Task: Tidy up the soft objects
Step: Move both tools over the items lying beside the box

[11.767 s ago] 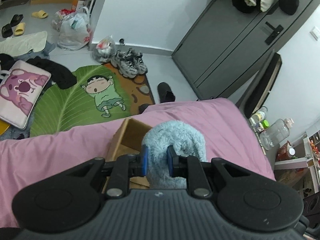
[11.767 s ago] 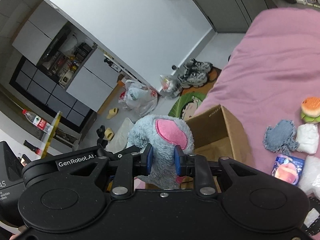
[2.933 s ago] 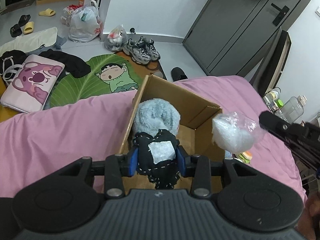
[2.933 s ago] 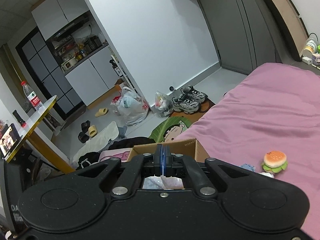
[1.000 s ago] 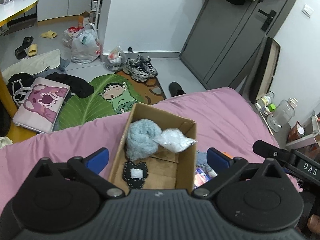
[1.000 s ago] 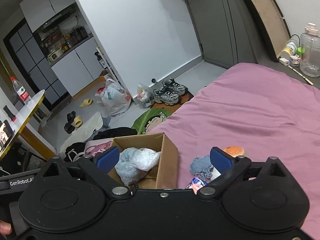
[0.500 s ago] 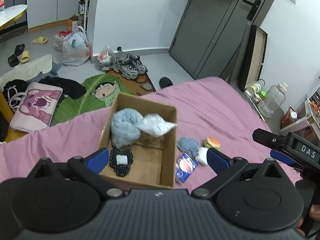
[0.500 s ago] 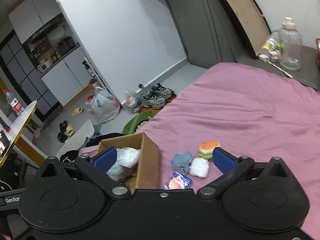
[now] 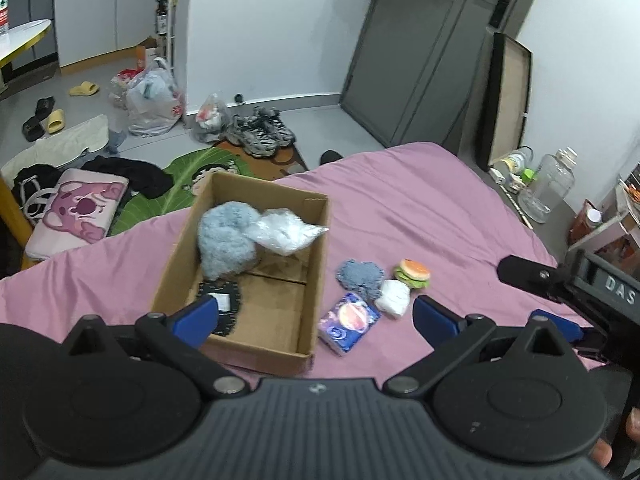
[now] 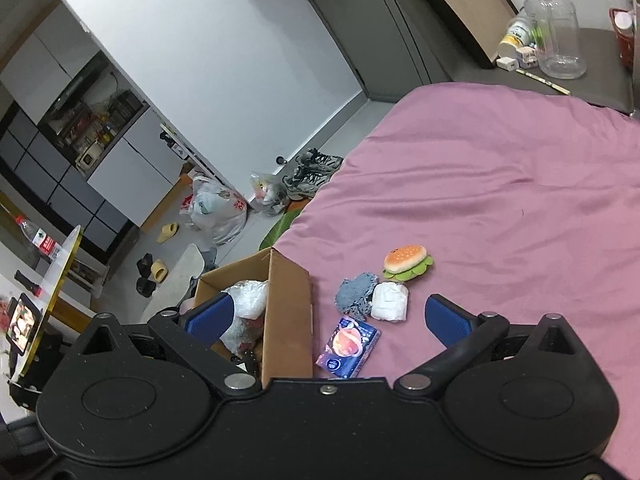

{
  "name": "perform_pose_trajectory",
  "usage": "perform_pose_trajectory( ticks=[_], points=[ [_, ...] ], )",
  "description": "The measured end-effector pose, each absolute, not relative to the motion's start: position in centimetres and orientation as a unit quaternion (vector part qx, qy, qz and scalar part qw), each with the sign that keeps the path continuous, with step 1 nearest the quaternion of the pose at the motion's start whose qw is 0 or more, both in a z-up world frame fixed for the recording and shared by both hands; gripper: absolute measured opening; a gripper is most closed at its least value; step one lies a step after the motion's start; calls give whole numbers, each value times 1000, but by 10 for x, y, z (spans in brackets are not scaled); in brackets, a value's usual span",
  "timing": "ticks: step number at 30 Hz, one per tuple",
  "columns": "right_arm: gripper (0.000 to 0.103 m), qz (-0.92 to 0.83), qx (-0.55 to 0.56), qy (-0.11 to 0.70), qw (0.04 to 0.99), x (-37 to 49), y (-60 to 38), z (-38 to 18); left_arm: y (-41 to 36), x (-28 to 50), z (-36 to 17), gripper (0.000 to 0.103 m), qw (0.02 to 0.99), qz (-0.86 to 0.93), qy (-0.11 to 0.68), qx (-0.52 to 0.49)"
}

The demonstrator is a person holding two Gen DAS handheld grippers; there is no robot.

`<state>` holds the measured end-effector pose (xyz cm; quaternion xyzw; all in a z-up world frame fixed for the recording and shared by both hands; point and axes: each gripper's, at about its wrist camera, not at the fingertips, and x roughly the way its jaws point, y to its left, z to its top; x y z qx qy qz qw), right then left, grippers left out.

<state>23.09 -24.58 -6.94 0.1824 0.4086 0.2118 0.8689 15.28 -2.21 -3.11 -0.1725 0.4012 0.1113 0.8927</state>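
Two grippers hang over the pink bed (image 9: pixel 420 200), each with its blue-padded fingers spread wide apart and nothing between them. The left gripper (image 9: pixel 314 316) hovers above the near end of the cardboard box (image 9: pixel 316 280), touching nothing; the right gripper (image 10: pixel 326 314) floats just right of it, over the loose items, also touching nothing.

One box sits on the bedspread, open at the top, its long axis running from the near edge of the bed away toward the floor beyond. Three things lie inside it: a black patch with a white middle (image 9: pixel 224 304) flat on the bottom at the near end, a fluffy blue toy (image 9: pixel 224 240) at the far end, and a crinkled clear bag (image 9: pixel 286 232) leaning against the toy and the right wall.

Four soft things lie on the sheet just right of the box, bunched close together: nearest, one purple packet (image 9: pixel 348 322) with its long side angled away to the right; then one white bundle (image 9: pixel 394 298) touching one blue knitted piece (image 9: pixel 360 274); farthest, one burger toy (image 9: pixel 412 273) on its side.

Past the bed, one pair of trainers (image 9: pixel 260 134) stands on the floor by the wall
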Motion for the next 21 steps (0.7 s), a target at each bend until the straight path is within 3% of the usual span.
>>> perform_pose_trajectory(
  ticks=[9, 17, 21],
  points=[
    [103, 201, 214, 418, 860, 237, -272, -85, -62, 172, -52, 97, 896, 90, 409, -146],
    [96, 200, 245, 443, 839, 255, -279, -108, -86, 193, -85, 71, 885, 80, 437, -138],
    [93, 207, 251, 459, 826, 262, -276, -121, -93, 204, -99, 71, 881, 77, 448, -130]
  ],
)
